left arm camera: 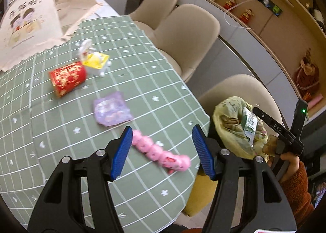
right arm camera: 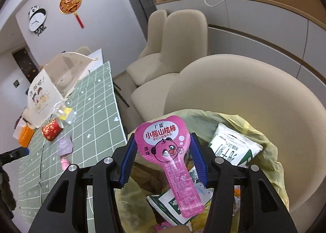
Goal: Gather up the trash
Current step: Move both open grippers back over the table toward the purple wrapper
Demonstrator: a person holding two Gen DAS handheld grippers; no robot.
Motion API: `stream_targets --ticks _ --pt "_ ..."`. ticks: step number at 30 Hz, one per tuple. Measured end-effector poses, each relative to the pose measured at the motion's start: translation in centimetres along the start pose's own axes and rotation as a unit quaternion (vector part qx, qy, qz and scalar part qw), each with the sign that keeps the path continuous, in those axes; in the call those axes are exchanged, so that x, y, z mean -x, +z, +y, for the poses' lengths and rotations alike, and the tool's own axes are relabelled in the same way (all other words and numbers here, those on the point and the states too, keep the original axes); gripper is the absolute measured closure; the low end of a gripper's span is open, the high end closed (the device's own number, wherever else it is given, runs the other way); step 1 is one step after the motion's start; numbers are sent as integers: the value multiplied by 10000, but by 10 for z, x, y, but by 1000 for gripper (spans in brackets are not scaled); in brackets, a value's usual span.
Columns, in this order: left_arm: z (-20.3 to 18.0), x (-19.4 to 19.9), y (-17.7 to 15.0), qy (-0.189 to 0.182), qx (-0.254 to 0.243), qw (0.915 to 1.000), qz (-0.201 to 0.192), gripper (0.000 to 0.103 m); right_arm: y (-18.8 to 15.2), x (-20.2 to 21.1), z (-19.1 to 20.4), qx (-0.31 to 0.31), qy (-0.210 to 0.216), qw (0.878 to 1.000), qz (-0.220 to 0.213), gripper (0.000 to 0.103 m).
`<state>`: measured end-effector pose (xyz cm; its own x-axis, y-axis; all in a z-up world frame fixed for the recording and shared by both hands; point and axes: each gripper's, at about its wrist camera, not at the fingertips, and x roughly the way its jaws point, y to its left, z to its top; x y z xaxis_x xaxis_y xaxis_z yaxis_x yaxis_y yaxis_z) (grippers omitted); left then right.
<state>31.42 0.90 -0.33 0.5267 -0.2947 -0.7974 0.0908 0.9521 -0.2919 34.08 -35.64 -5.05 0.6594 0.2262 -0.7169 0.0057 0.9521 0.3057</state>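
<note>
Left wrist view: the left gripper [left arm camera: 161, 151] hovers over the green checked table [left arm camera: 61, 151], its blue fingers [left arm camera: 122, 151] spread and holding nothing, with a pink strip of wrappers [left arm camera: 161, 151] lying on the cloth between them. Four pieces of trash remain on the table: that strip, one purple wrapper [left arm camera: 112, 108], one red paper cup [left arm camera: 68, 79] on its side, and one yellow-and-white carton [left arm camera: 94, 62]. A cream tote bag [left arm camera: 28, 27] stands at the far end. Off the table's edge, a yellow trash bag [left arm camera: 230, 122] sits on a beige chair [left arm camera: 244, 86], the right gripper at its mouth. Three beige chairs show along that side.

Right wrist view: the right gripper [right arm camera: 163, 159] hangs over the open trash bag [right arm camera: 271, 151]. A pink spoon-shaped snack packet [right arm camera: 169, 155] stands between its fingers [right arm camera: 127, 157]; the jaws are wide and whether the pads press it cannot be told. At least two green-and-white milk cartons [right arm camera: 234, 149] already lie inside. The job looks roughly half done: one packet at the bag, four items to fetch.
</note>
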Motion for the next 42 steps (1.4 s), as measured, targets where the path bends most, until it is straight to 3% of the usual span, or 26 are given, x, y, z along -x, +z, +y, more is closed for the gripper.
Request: stream_targets --ticks 7,15,26,29,34,38,42 --pt "45 11 -9 75 307 9995 -31 45 -15 15 20 168 -281 9994 -68 53" --pt "108 27 -19 169 549 9983 -63 45 -38 38 54 22 -319 9994 -162 53" --pt "202 49 -21 392 762 9959 -287 45 -66 45 154 263 -13 9994 -226 53" --pt "218 50 -17 301 593 9972 -357 45 -73 42 179 337 70 9992 -185 50" --pt "222 42 4 -391 -189 9970 -647 44 -82 34 215 526 9 9985 -119 48" --pt "207 22 29 -419 -986 9916 -719 44 -86 28 234 850 -131 9963 -47 48" --pt "197 -8 56 -243 -1428 9875 -625 44 -84 16 244 977 -193 9950 74 48"
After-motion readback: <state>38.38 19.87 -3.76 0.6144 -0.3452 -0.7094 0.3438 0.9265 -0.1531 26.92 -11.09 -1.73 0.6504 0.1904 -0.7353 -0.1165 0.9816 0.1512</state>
